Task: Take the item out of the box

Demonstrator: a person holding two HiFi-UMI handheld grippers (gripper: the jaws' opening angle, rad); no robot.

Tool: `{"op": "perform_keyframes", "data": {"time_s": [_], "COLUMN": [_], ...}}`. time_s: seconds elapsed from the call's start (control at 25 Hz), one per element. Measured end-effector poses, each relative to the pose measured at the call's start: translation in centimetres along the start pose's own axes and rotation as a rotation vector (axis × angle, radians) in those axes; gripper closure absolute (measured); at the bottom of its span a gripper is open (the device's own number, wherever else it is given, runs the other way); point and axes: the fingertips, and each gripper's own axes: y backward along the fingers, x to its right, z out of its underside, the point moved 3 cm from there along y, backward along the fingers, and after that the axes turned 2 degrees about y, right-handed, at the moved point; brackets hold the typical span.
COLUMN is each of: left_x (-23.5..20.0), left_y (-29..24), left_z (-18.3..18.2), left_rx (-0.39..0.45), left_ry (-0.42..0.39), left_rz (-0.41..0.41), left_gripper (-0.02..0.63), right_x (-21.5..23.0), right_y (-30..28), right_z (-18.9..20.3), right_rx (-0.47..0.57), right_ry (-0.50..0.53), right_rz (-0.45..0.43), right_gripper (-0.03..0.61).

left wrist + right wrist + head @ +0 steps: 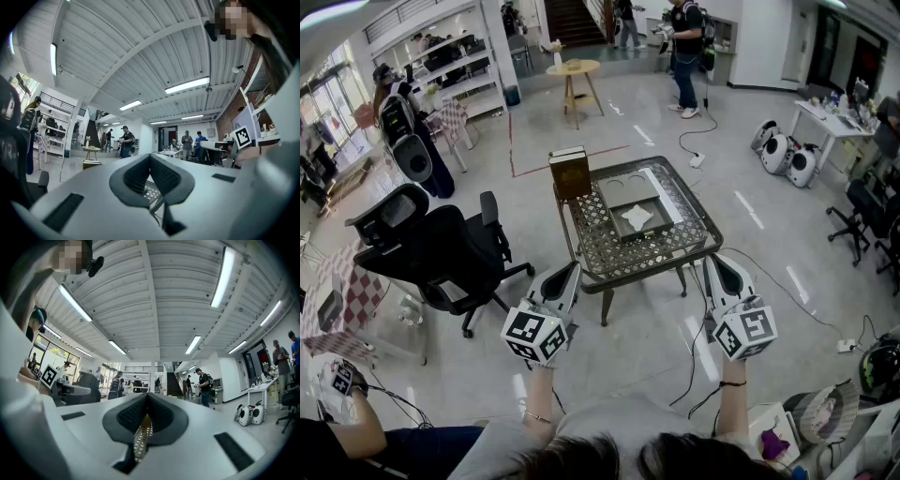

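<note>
Both grippers short of the counter, jaws closed on nothing.
White item (636,217) lies in the open box (656,220) mid-counter (609,255); it looks light and soft, so left gripper (572,271) or right gripper (713,265) should pinch its crumpled middle.

A shallow grey box (659,223) lies open and flat on the metal lattice table (609,253), with a pale, crumpled-looking item (636,217) resting inside it.

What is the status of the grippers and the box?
Left gripper and right gripper shut, empty, short of table. White item in open box. Nothing in between.
</note>
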Motion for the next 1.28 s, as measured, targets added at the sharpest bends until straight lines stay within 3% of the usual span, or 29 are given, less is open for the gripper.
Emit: {"op": "perform_keyframes", "data": {"time_s": [0.4, 0.88, 1.28], "left_x": [1.2, 3.2, 0.8], "left_y": [-0.6, -1.9, -4.5], "left_z": [0.2, 1.5, 2.5], "left_rx": [-0.006, -0.041, -0.069], "left_ry": [0.002, 0.010, 0.025], "left_rz": [-0.003, -0.042, -0.059], "left_gripper": [0.597, 0.597, 0.597], "right_x": [1.5, 2.8, 4.3], "right_y": [1.0, 0.5, -3.4], "right_z": [0.8, 2.3, 3.8], "right_rx": [-0.006, -0.025, -0.038], "right_ry": [-0.002, -0.052, -0.084], "right_rz": [0.005, -0.049, -0.056], "right_gripper": [0.558, 0.557, 0.557]}}
